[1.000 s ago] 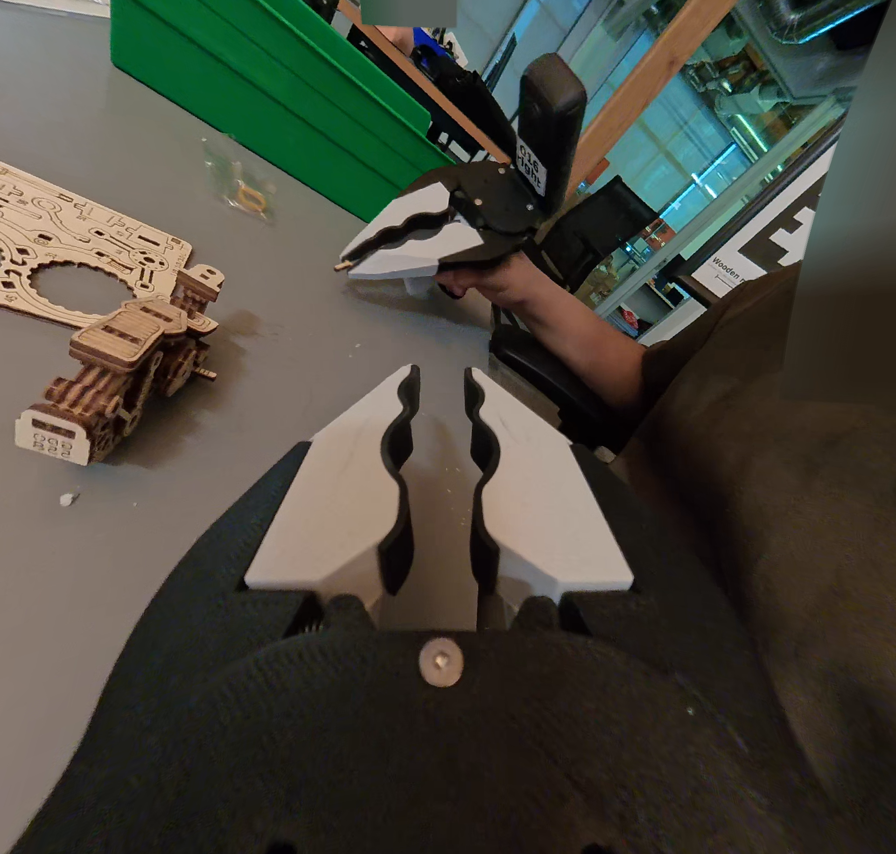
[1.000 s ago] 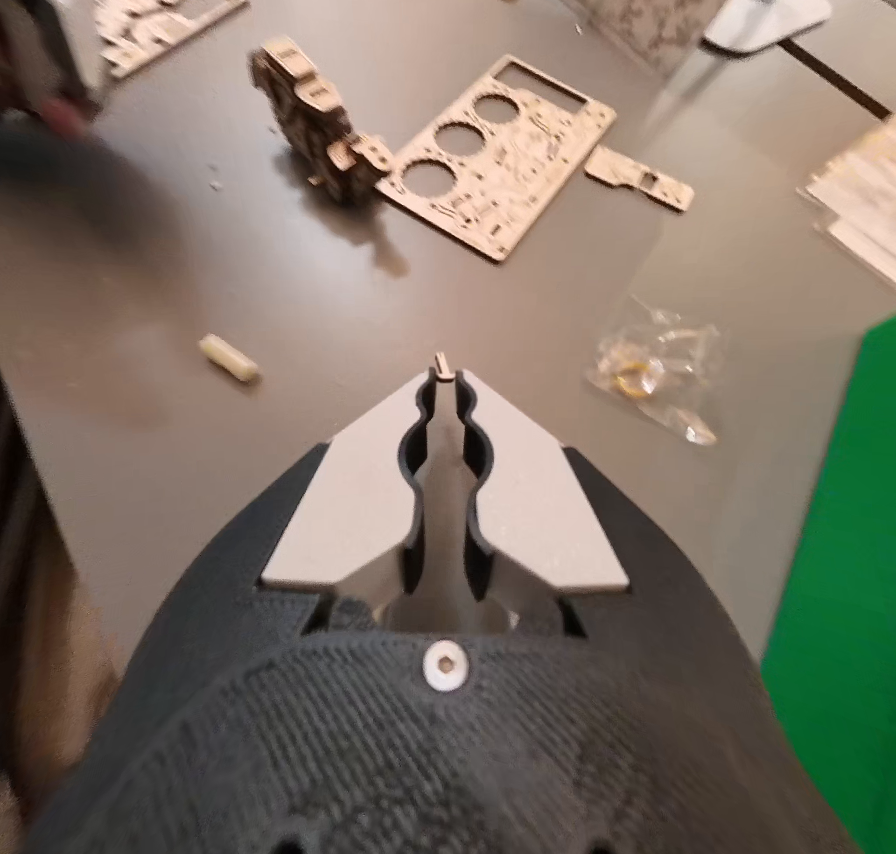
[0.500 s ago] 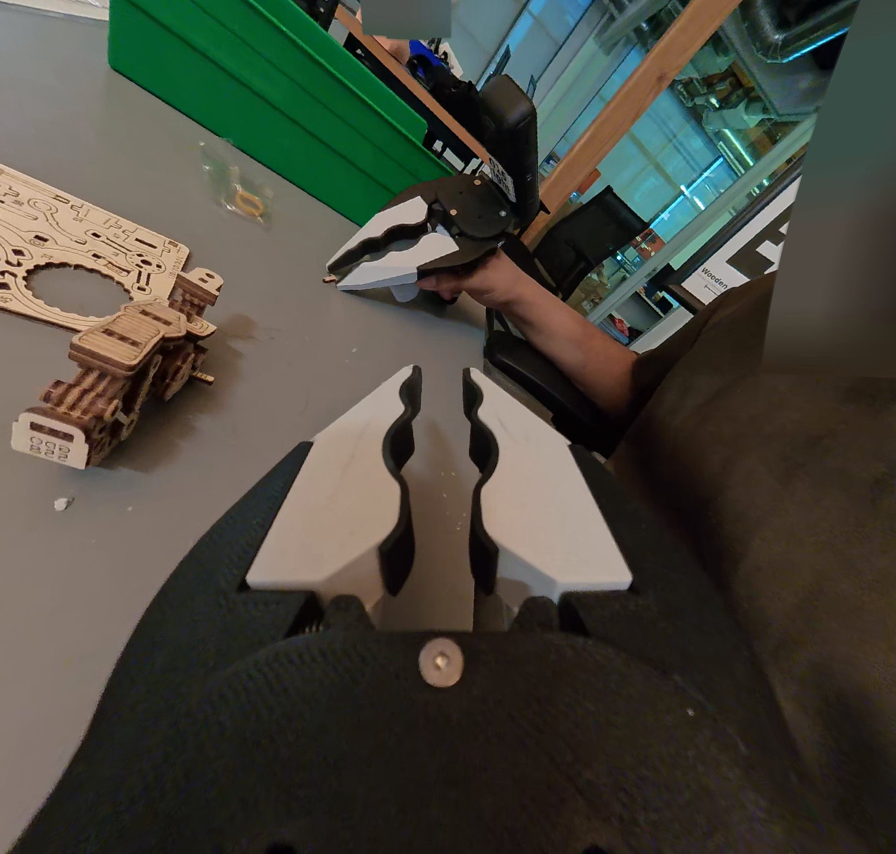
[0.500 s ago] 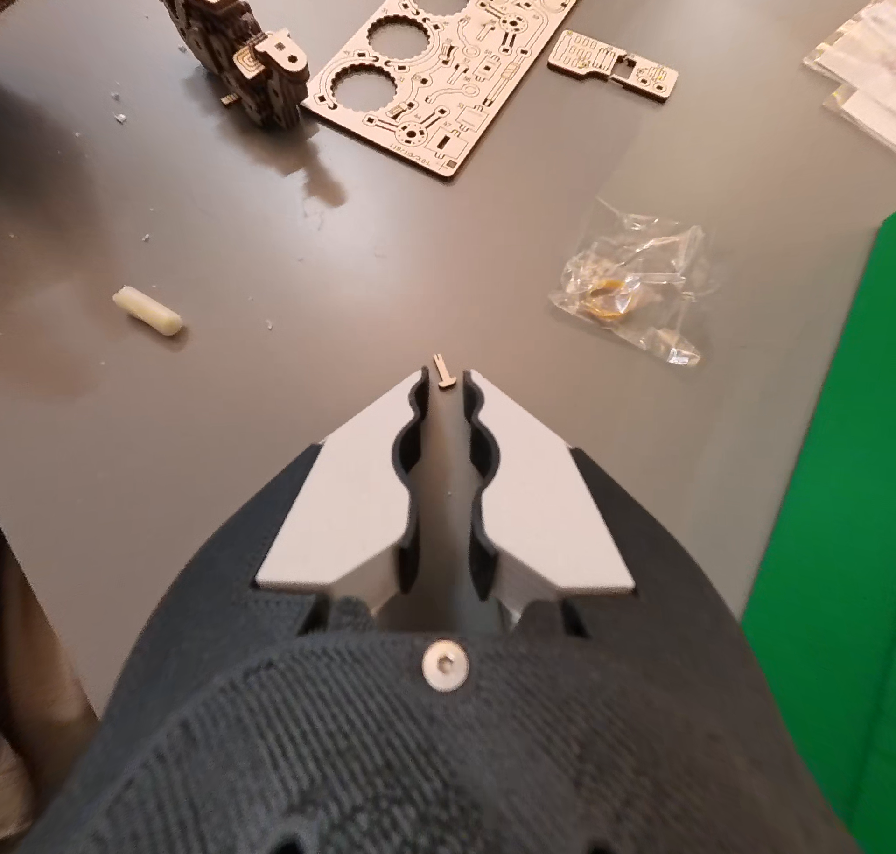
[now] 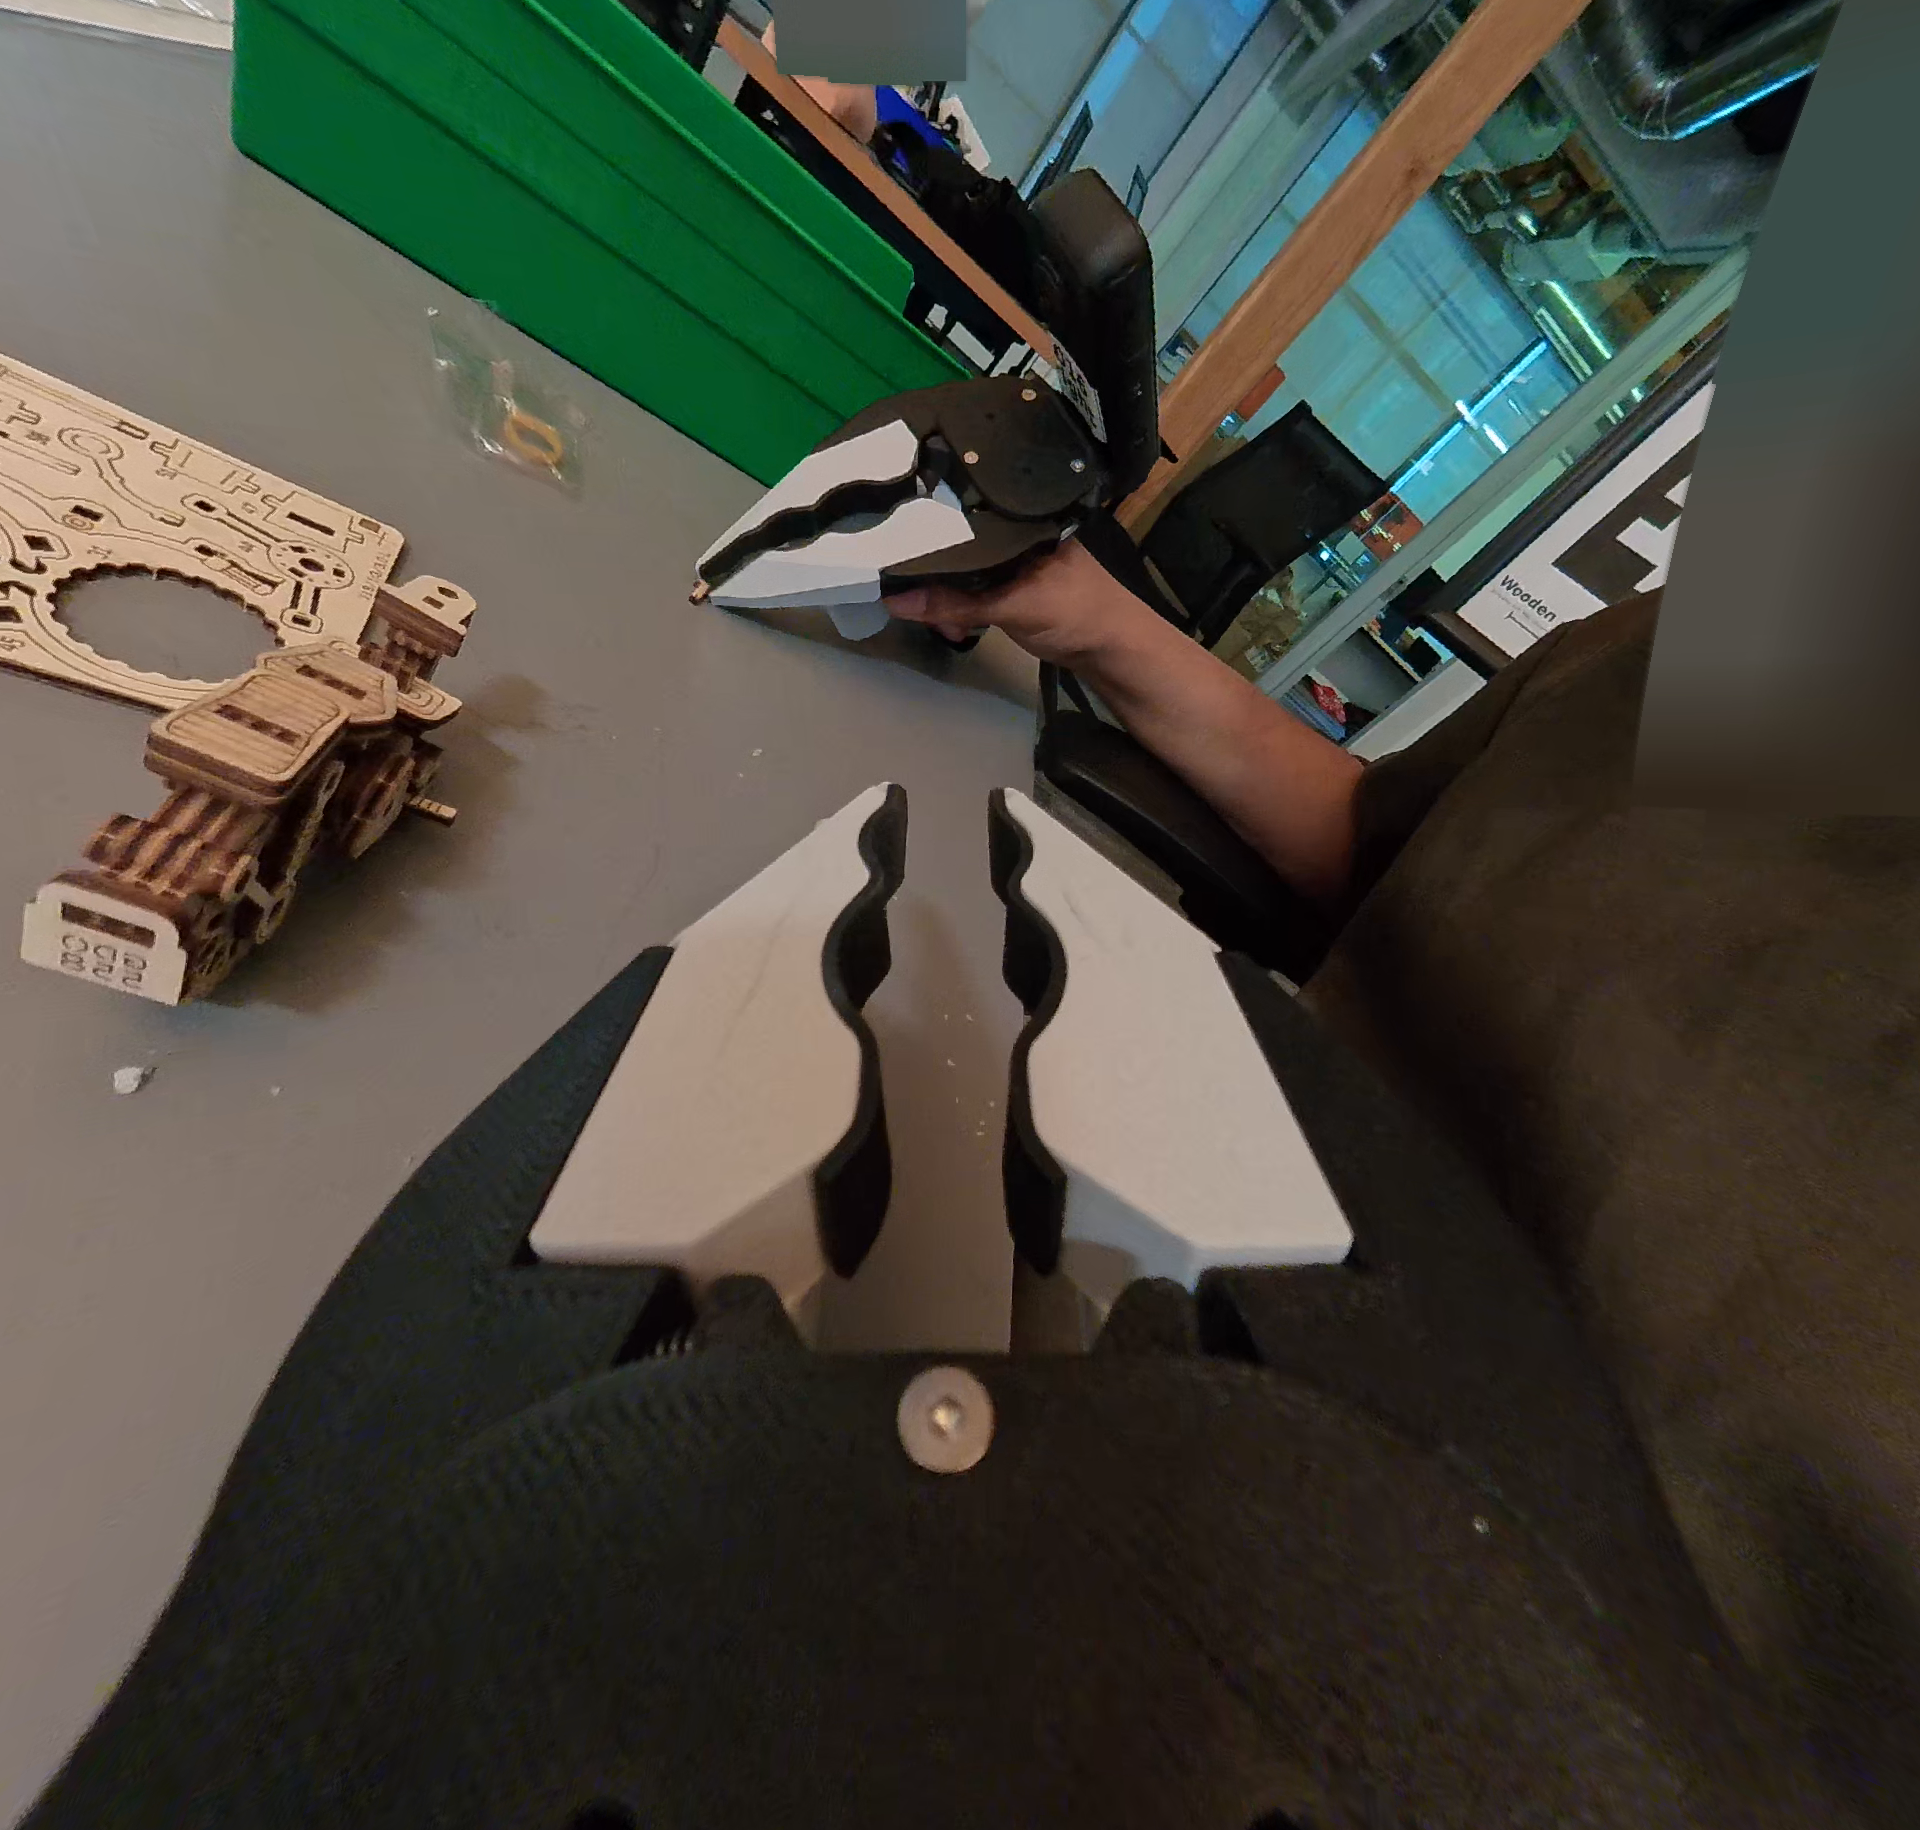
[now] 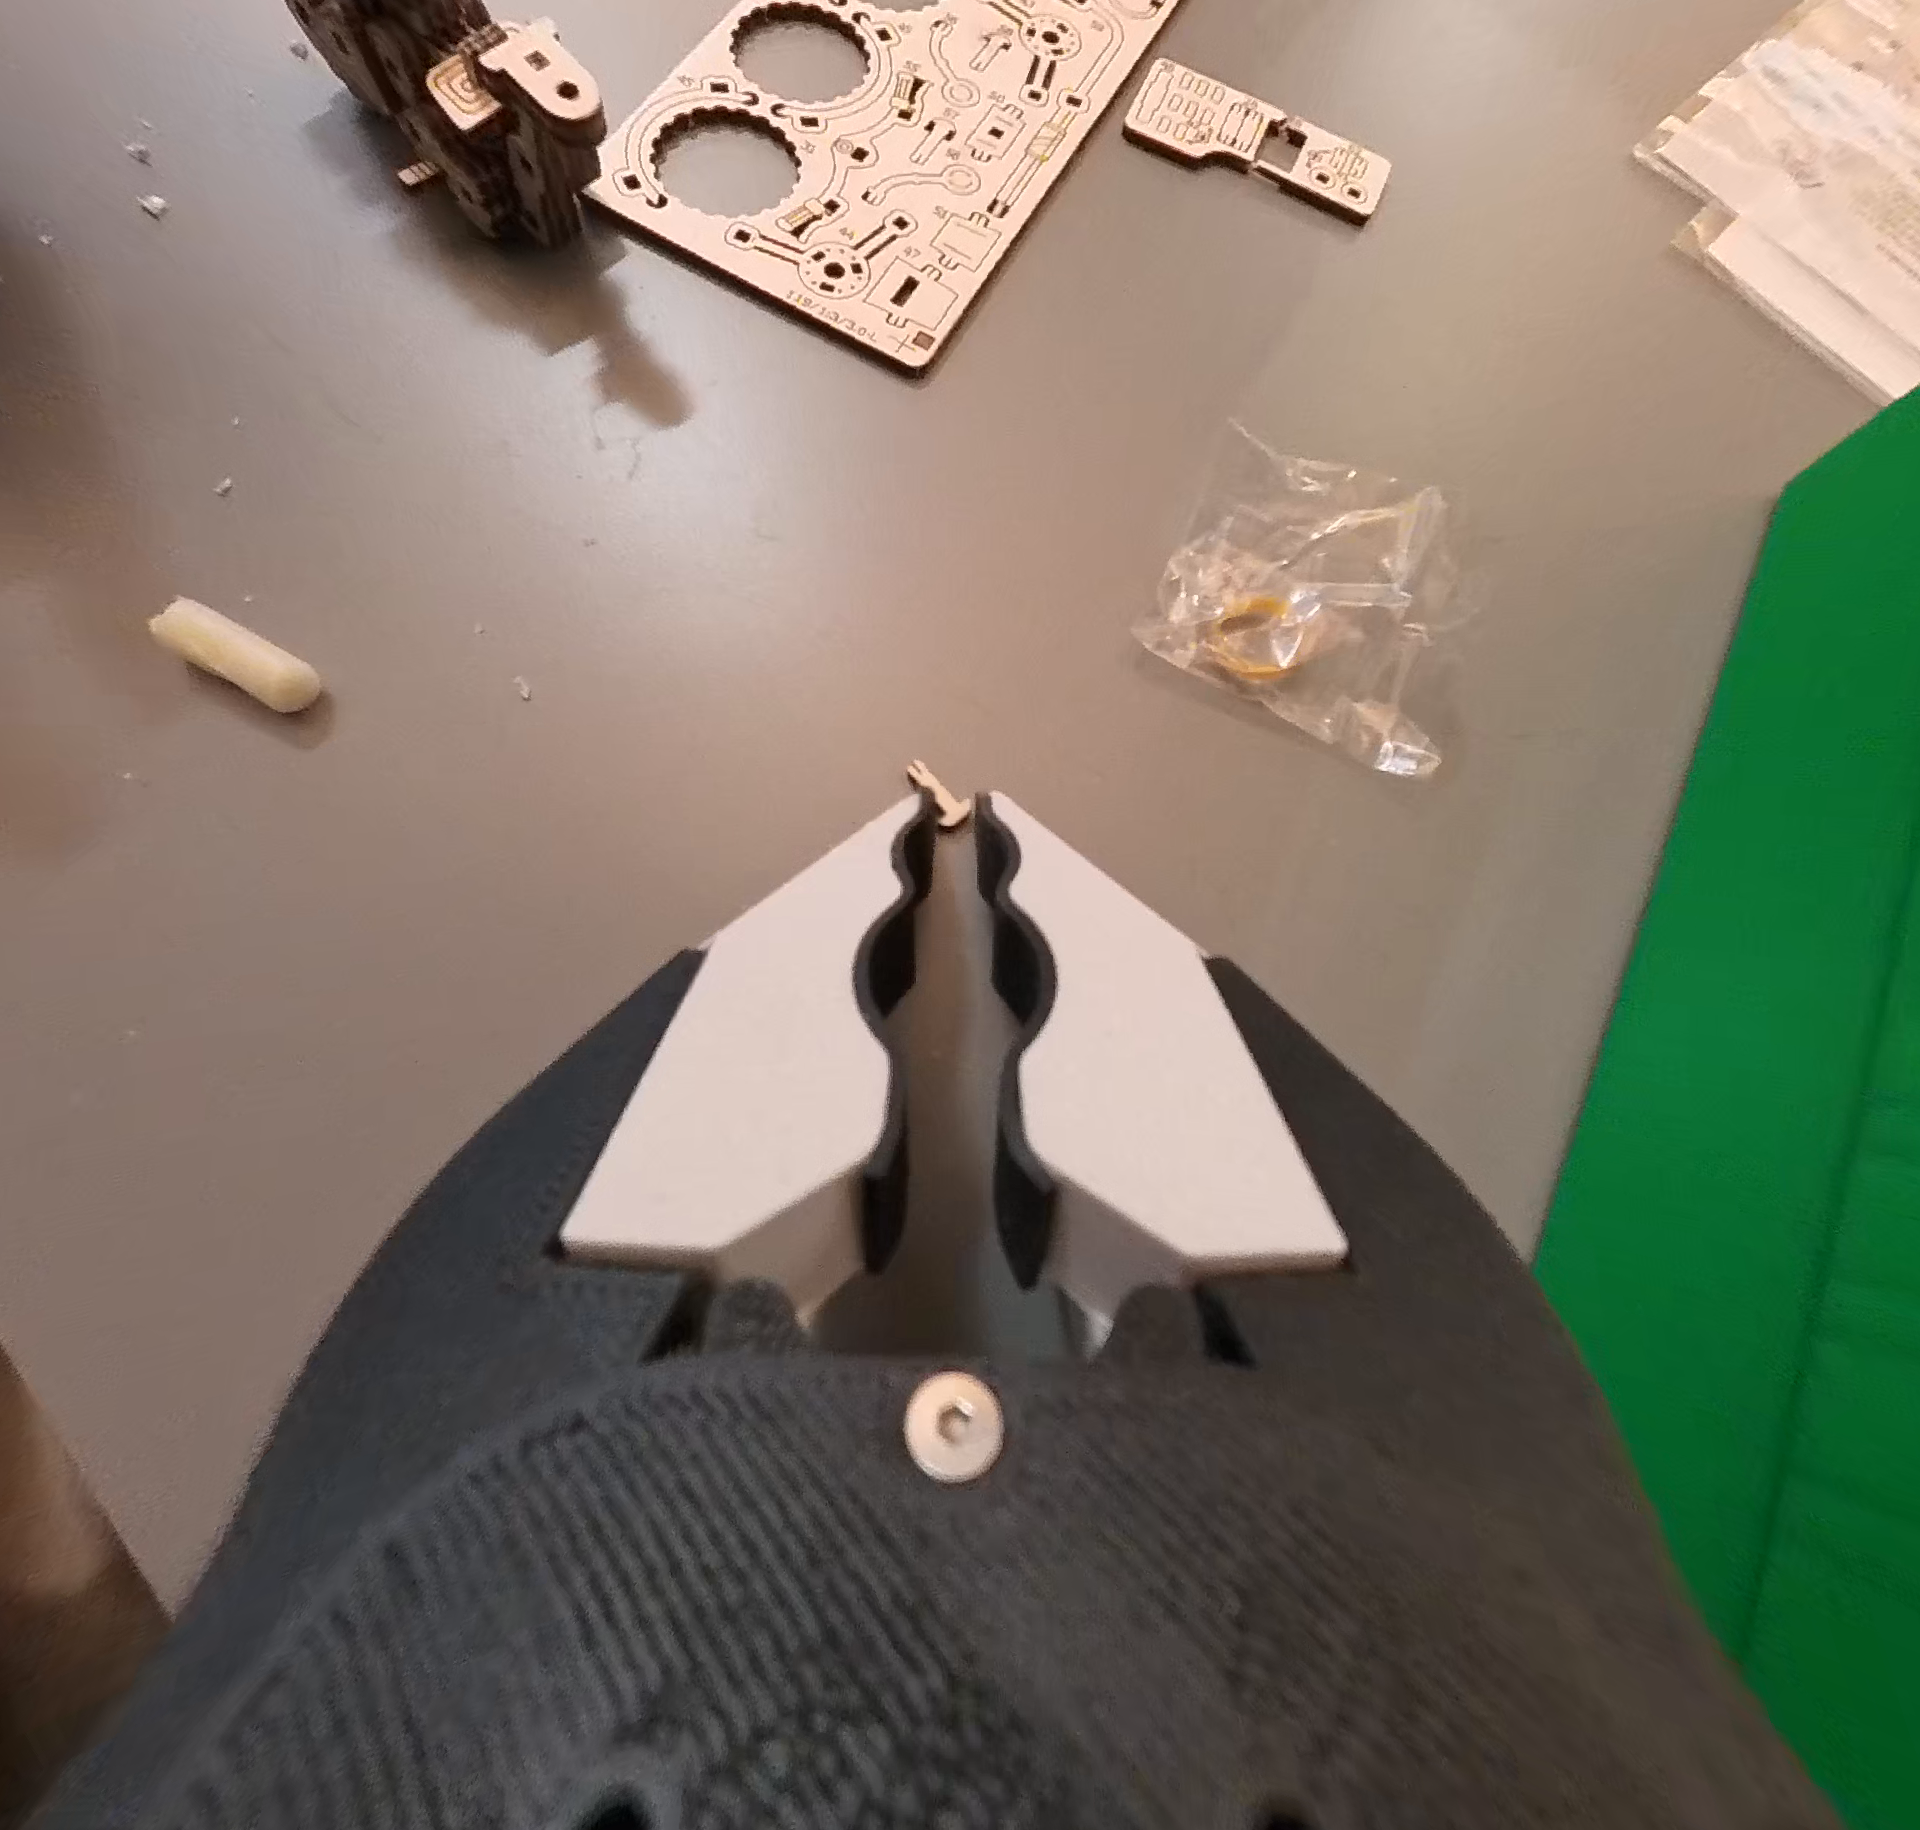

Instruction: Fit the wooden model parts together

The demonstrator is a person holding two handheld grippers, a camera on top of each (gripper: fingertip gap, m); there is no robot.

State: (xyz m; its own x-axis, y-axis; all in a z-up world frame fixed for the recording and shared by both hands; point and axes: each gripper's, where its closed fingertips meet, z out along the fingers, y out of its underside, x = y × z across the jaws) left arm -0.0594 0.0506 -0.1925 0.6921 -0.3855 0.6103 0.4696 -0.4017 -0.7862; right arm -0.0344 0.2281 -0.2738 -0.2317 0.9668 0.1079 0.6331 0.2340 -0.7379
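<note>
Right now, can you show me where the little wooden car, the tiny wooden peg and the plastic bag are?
Wooden car (image 5: 239, 804), left wrist view, on its roof.
Wooden peg (image 6: 938, 781), right wrist view, on its shaft.
Plastic bag (image 6: 1311, 604), right wrist view, on its middle.

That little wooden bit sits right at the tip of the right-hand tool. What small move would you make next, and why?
Probably close the right tool a touch more to pinch the tiny wooden pin. The pin lies at the tips, seemingly on the grey table, with the tips nearly together and one side perhaps not touching it. The half-built wooden model stands far off, so a firm grip should come before carrying it there.
</note>
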